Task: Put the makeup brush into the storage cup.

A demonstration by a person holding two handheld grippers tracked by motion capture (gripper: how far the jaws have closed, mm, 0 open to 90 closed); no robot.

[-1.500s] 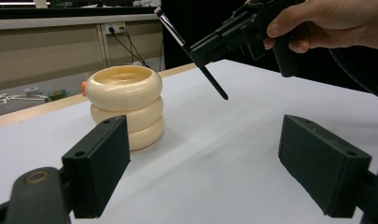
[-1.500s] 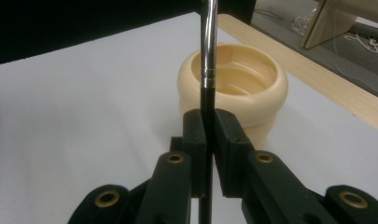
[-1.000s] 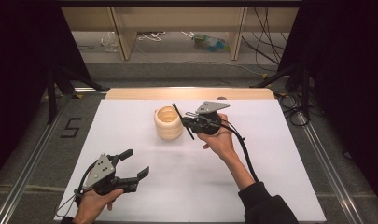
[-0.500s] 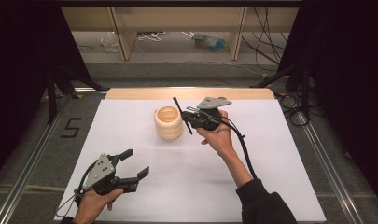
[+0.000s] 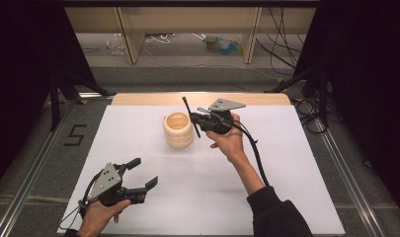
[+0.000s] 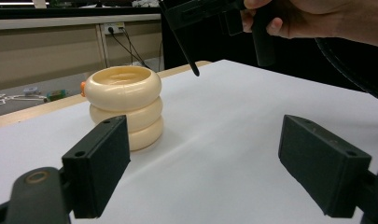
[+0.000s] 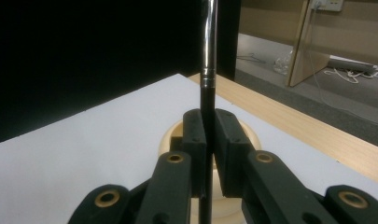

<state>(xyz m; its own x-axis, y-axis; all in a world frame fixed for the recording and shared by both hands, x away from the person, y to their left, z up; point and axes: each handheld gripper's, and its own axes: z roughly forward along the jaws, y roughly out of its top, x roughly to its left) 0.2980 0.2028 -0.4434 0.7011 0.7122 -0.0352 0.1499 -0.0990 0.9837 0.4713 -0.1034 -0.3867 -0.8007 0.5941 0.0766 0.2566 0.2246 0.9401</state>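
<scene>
A cream holder shaped like three stacked rings stands upright on the white table sheet, its top open. My right gripper hovers just right of it, shut on a thin black stick that slants up and down across the jaws. Seen from the right gripper view, the pads clamp the stick, which turns to shiny metal higher up, with the holder right behind. My left gripper rests open at the front left, nothing between its jaws. It faces the holder and the stick.
A wooden strip borders the sheet's far edge. Beyond it are floor cables and table legs. A metal rail runs along the right side, and a "5" mark sits on the grey surface at the left.
The right gripper and its stick have risen slightly beside the holder. The left gripper has not moved.
</scene>
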